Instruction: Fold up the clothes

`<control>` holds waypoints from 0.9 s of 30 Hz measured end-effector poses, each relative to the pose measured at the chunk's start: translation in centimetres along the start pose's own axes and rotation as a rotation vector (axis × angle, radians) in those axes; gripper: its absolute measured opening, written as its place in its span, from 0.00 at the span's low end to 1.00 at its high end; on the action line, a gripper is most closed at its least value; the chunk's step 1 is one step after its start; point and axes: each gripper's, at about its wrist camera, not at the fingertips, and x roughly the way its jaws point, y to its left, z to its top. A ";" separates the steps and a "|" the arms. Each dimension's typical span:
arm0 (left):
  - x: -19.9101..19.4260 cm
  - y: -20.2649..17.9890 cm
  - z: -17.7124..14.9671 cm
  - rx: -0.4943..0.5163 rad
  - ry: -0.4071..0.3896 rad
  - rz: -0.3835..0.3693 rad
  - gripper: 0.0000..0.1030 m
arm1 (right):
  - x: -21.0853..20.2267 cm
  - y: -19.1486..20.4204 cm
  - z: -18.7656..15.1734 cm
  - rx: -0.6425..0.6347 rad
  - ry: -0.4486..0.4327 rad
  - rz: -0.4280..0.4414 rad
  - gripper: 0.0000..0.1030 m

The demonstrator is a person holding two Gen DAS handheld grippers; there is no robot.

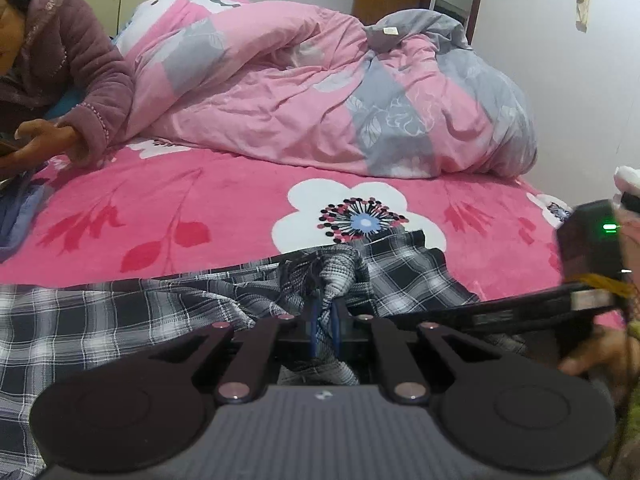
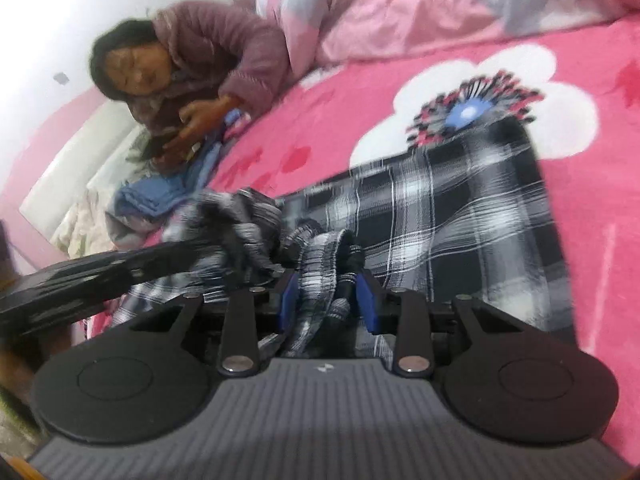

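Black-and-white plaid garment [image 1: 404,276] spread on near edge of pink floral bed [image 1: 200,208], left tool [image 1: 325,320] pinching a bunched fold, right tool [image 2: 328,300] half-closed around gathered cloth, pink quilt [image 1: 320,92] far.

Count, my view: two grippers, my left gripper [image 1: 325,320] and my right gripper [image 2: 328,292]. One black-and-white plaid garment [image 2: 460,208]. One pink flowered bedspread [image 1: 200,208]. One pink-and-grey quilt [image 1: 320,92]. One person in a purple robe [image 1: 68,60]. One pile of blue cloth [image 2: 160,196].
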 end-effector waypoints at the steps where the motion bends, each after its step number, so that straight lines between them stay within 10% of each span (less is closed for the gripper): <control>1: 0.0 0.0 0.0 -0.002 -0.001 -0.003 0.08 | 0.7 0.0 0.2 0.004 0.020 0.000 0.31; 7: 0.4 0.1 0.6 -0.015 -0.007 -0.030 0.10 | 1.8 -0.5 0.1 0.058 0.010 0.052 0.07; 15: 1.0 0.8 3.4 -0.069 -0.108 -0.119 0.36 | -0.3 -2.6 -2.4 0.178 -0.205 0.095 0.07; 17: 2.1 0.5 4.0 0.023 -0.091 -0.113 0.53 | -0.6 -3.0 -2.4 0.190 -0.215 0.117 0.07; 23: 7.4 -0.5 3.9 0.397 0.018 -0.154 0.53 | -0.5 -3.4 -2.6 0.185 -0.224 0.122 0.07; 27: 9.7 1.6 4.5 0.361 0.100 -0.338 0.58 | -0.4 -3.8 -2.6 0.195 -0.218 0.129 0.07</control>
